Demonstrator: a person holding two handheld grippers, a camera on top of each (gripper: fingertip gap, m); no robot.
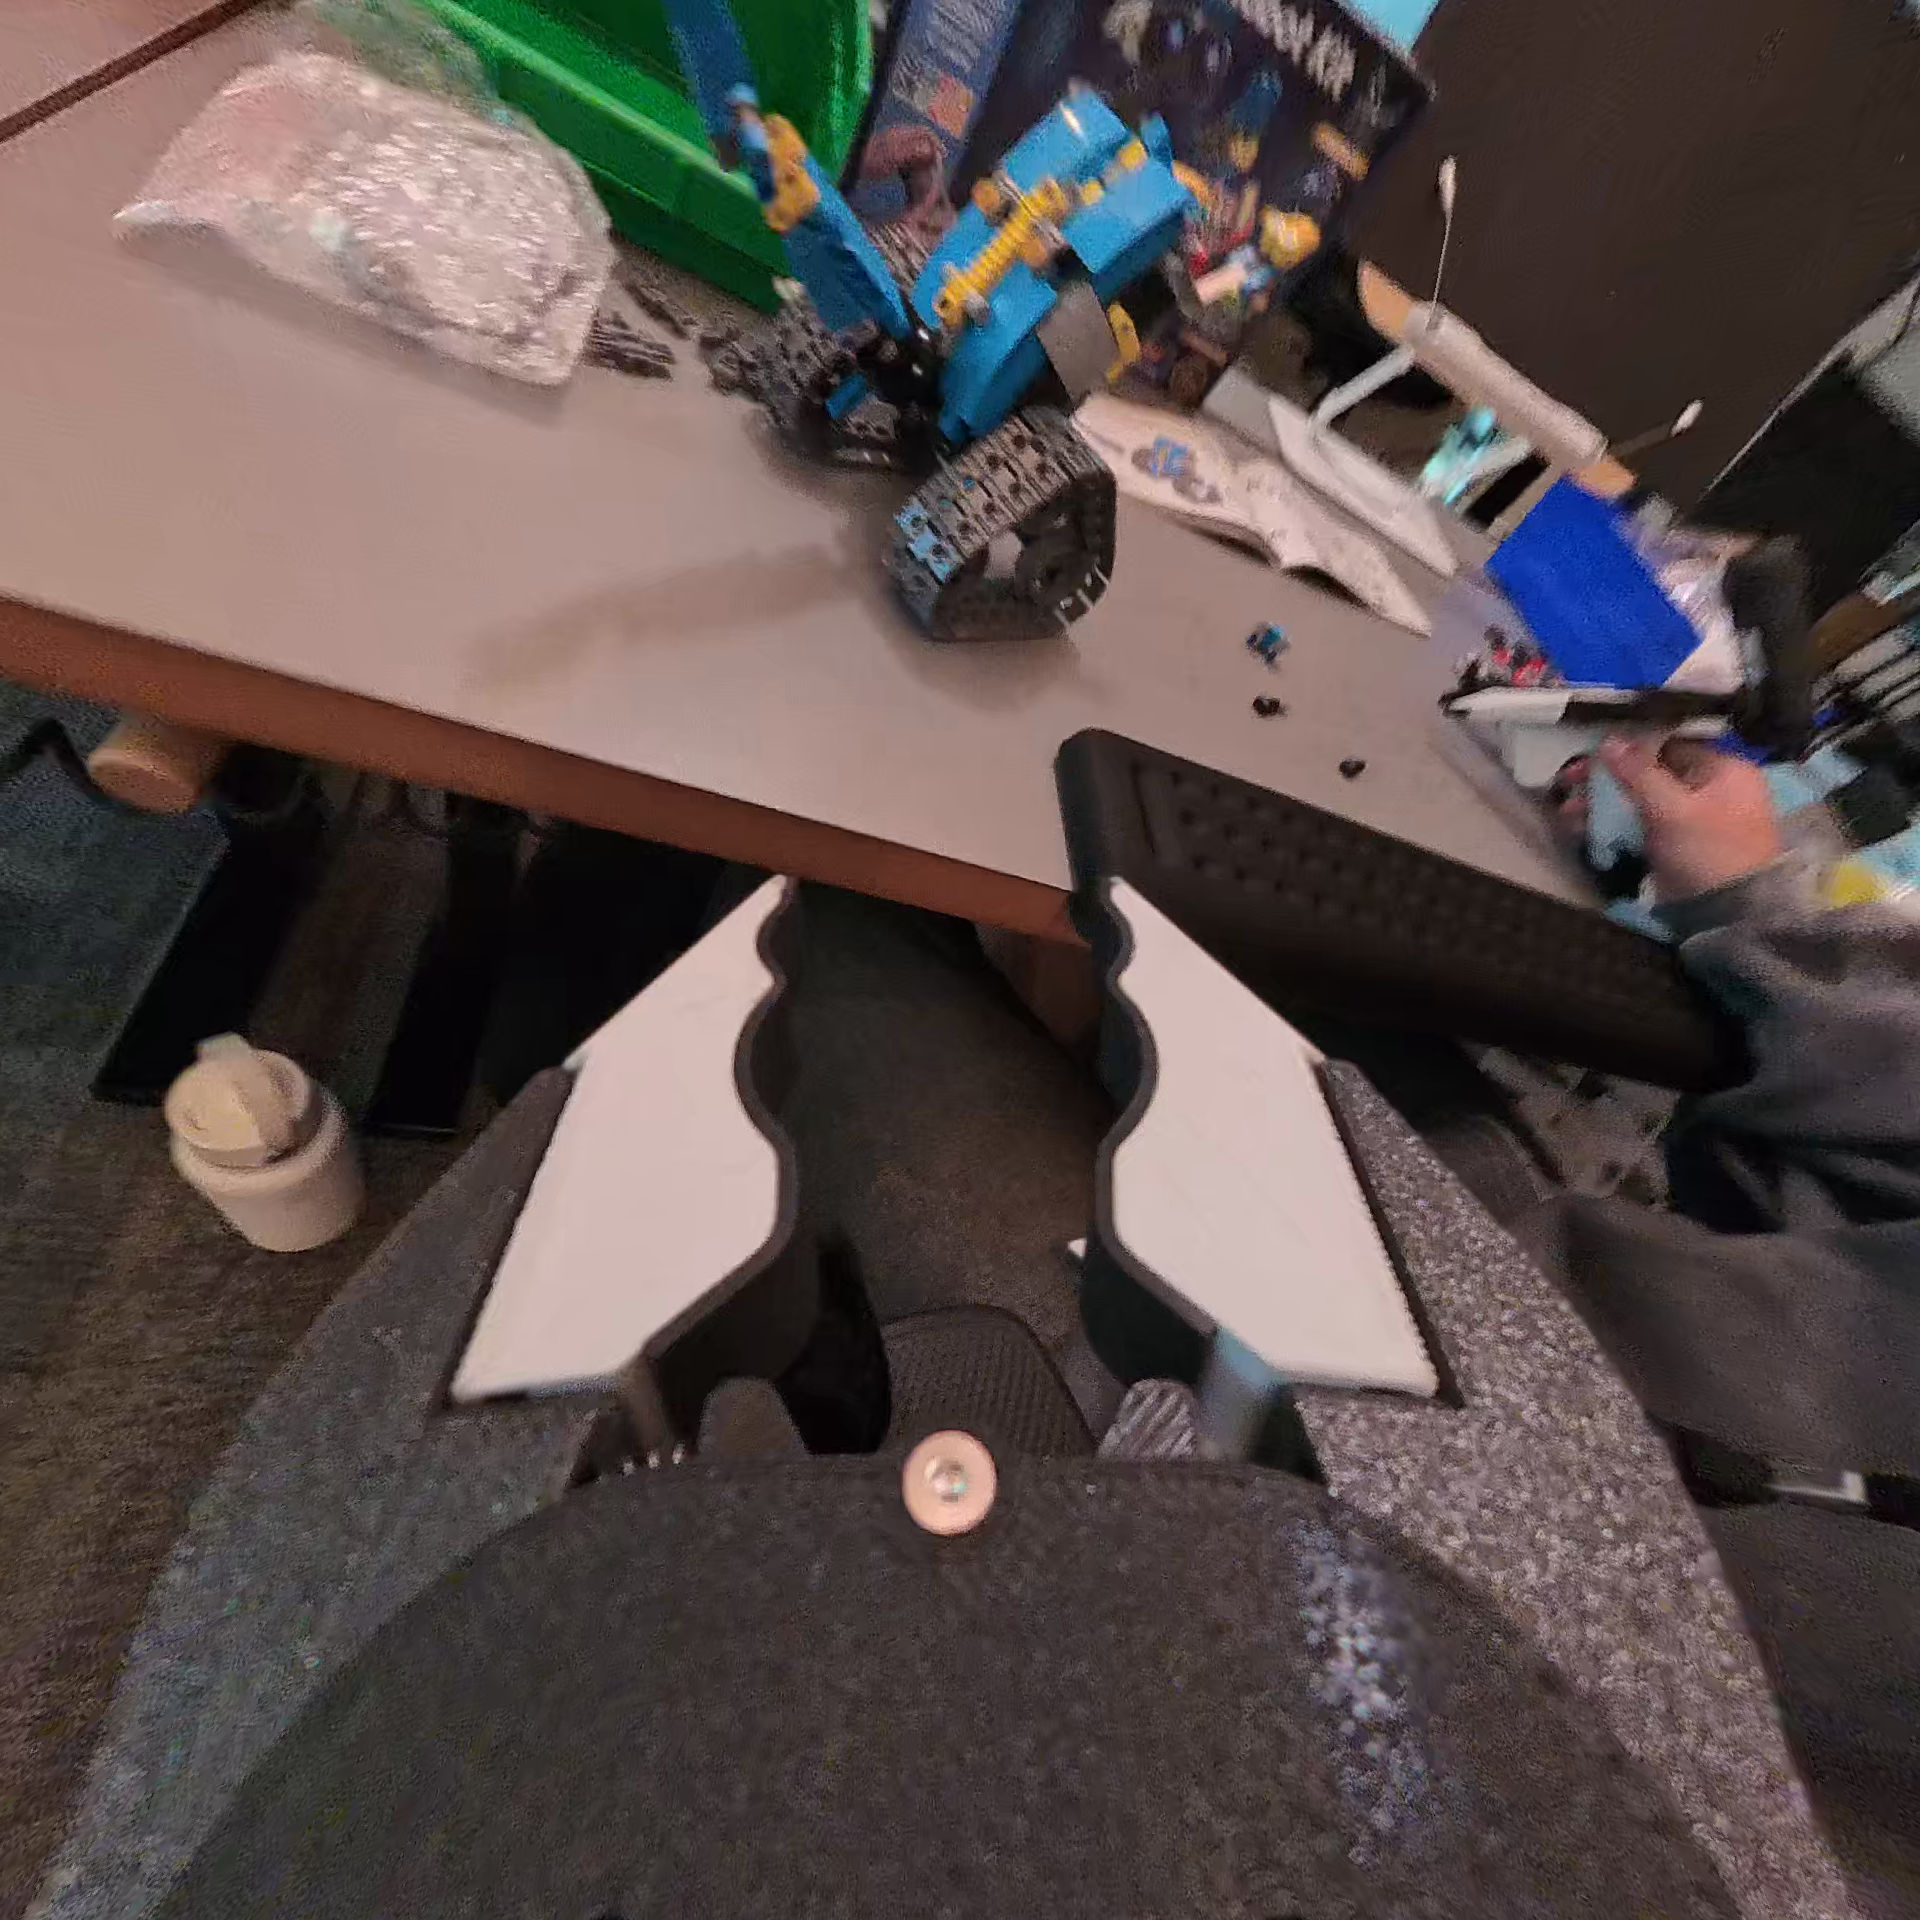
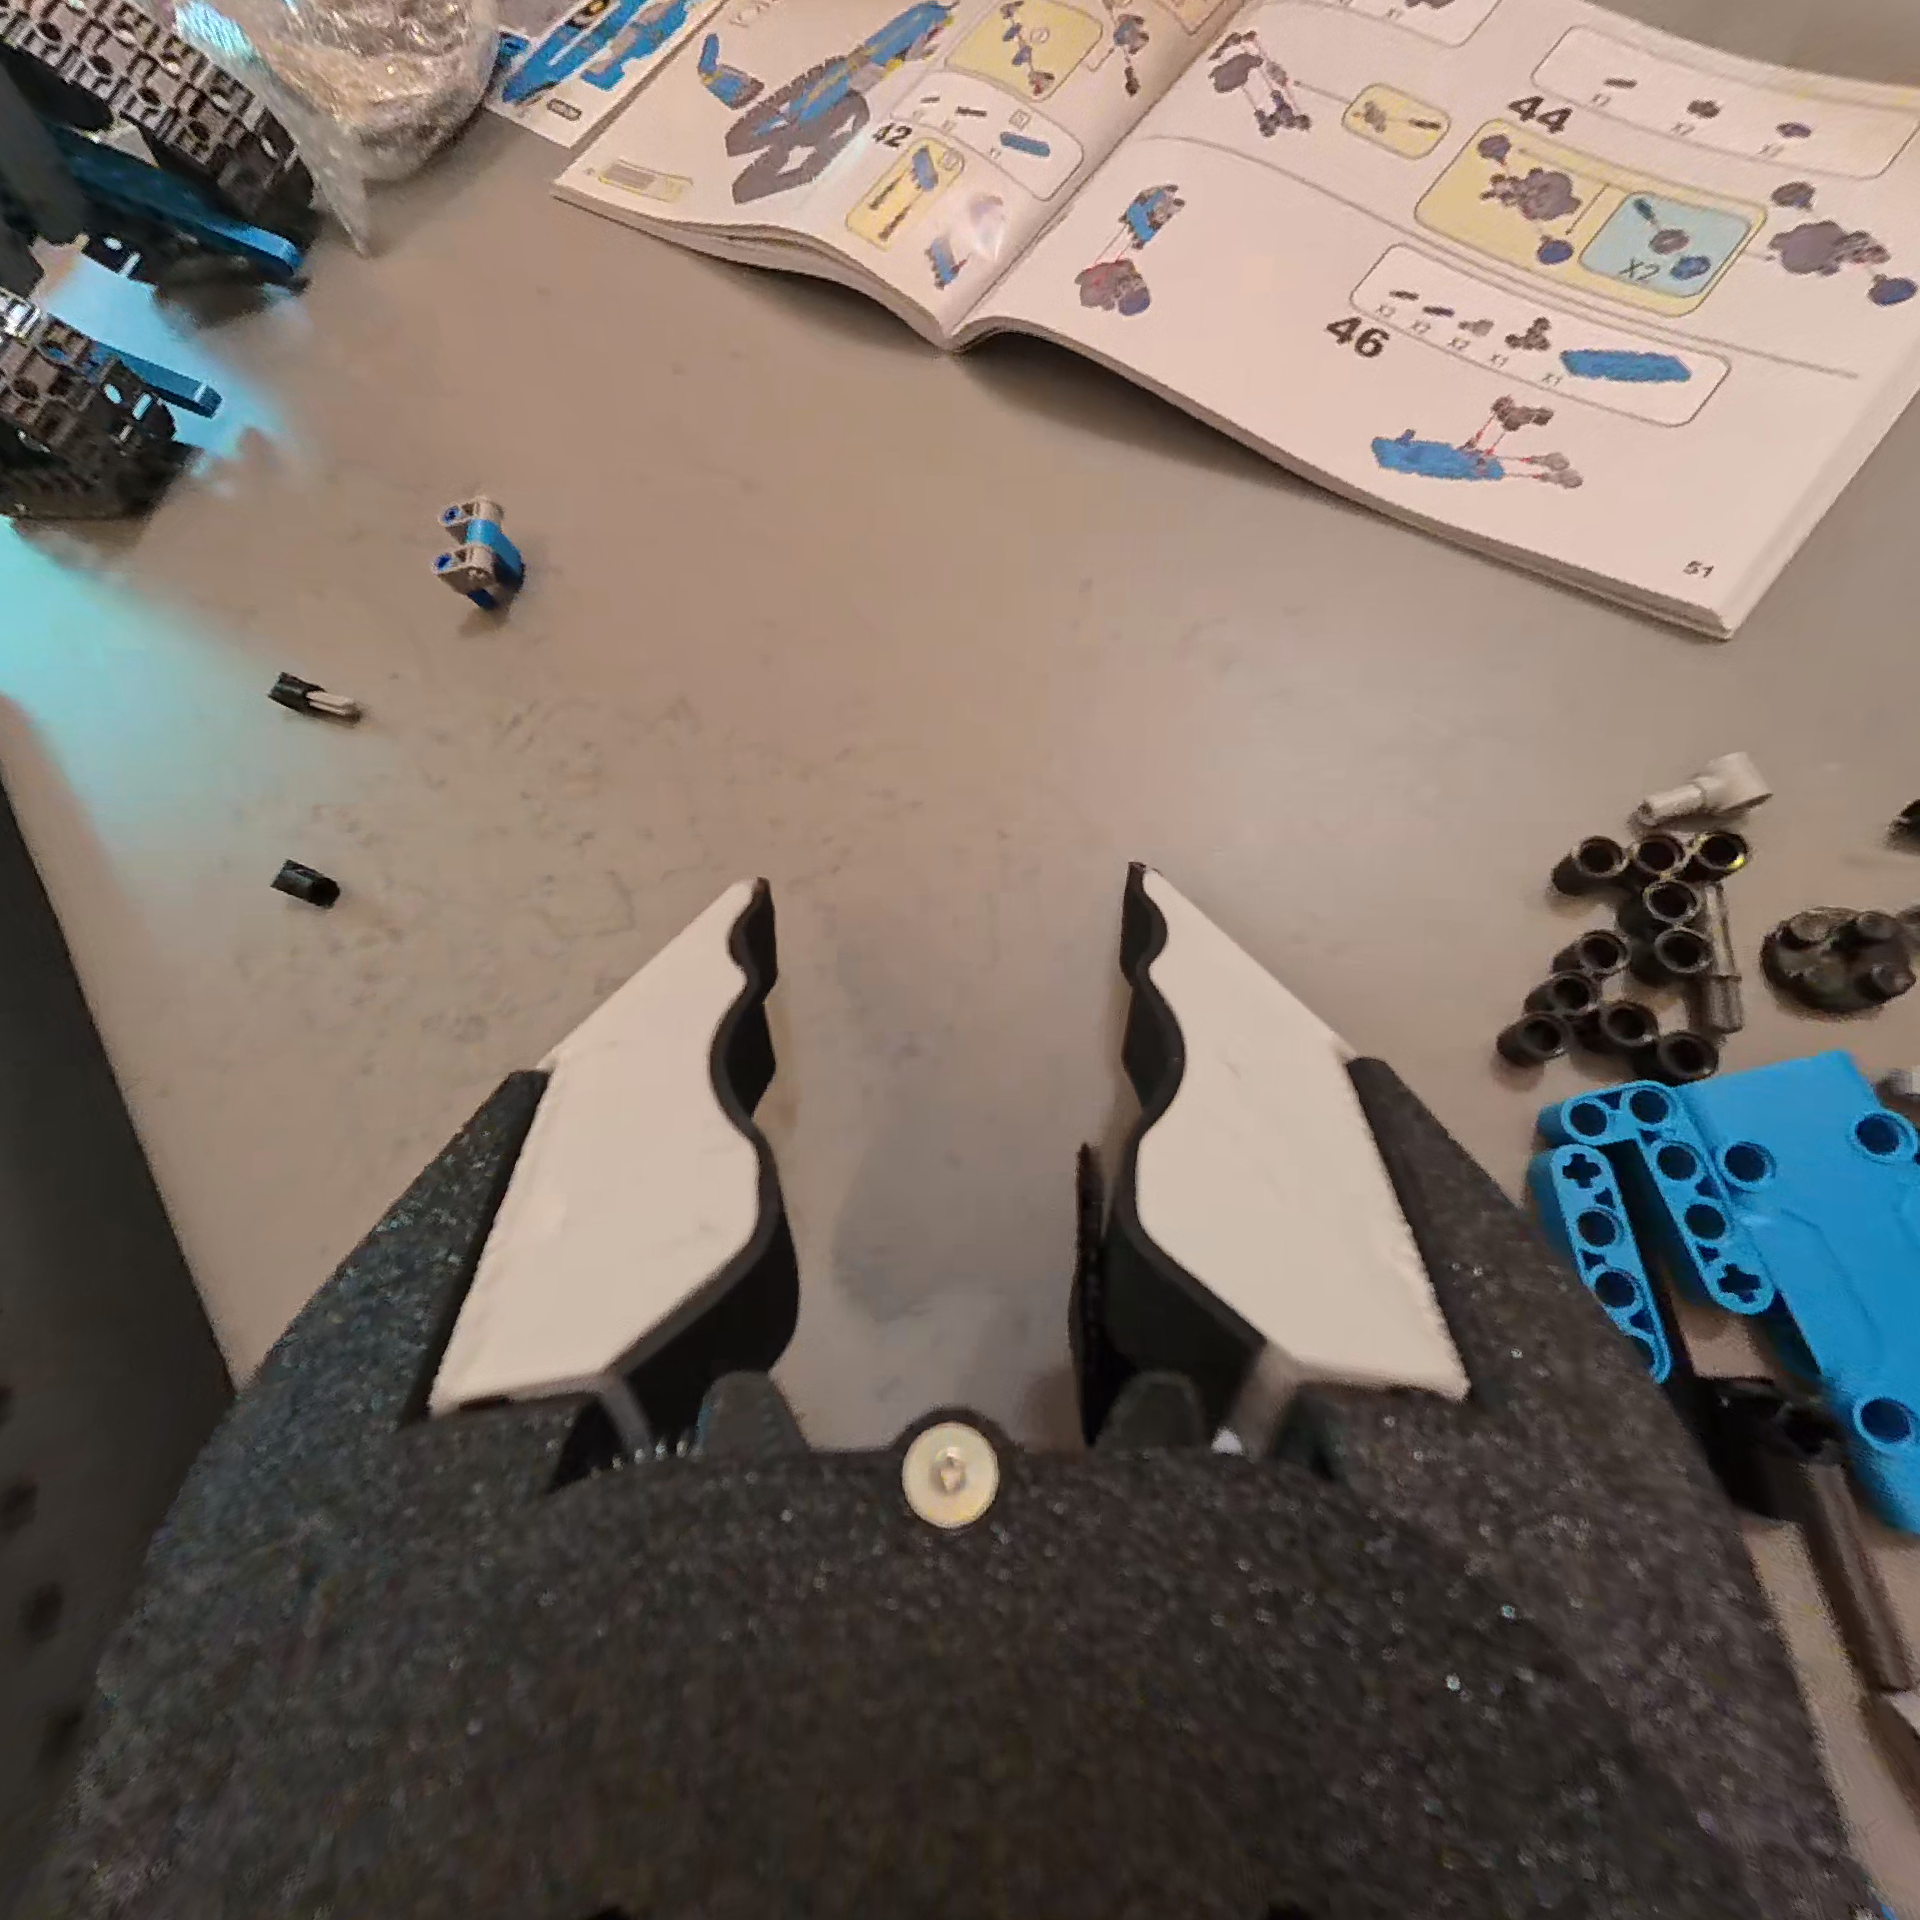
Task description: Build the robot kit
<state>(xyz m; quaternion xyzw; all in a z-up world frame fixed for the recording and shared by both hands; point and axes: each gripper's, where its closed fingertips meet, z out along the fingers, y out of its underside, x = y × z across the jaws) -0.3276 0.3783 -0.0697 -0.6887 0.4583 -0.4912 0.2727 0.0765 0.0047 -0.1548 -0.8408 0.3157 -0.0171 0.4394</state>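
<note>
Hanging below the table (image 1: pixel 623 540) edge, the left tongs (image 1: pixel 940 894) are released and grasp nothing, with a chair armrest (image 1: pixel 1351 914) just to their right and a white bottle (image 1: pixel 260 1153) on the carpet to their left. The right tongs (image 2: pixel 948 883) are also released and empty, over bare table (image 2: pixel 935 644); a booklet (image 2: pixel 1299 239) lies ahead, black pins (image 2: pixel 307 790) to the left, blue parts (image 2: pixel 1766 1226) and black connectors (image 2: pixel 1631 956) to the right.

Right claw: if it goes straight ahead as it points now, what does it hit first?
Most likely the bare grey table: the open right claw tilts down at it, nothing between its tips. Farther along lies the open instruction booklet. Depth is hard to judge.
</note>
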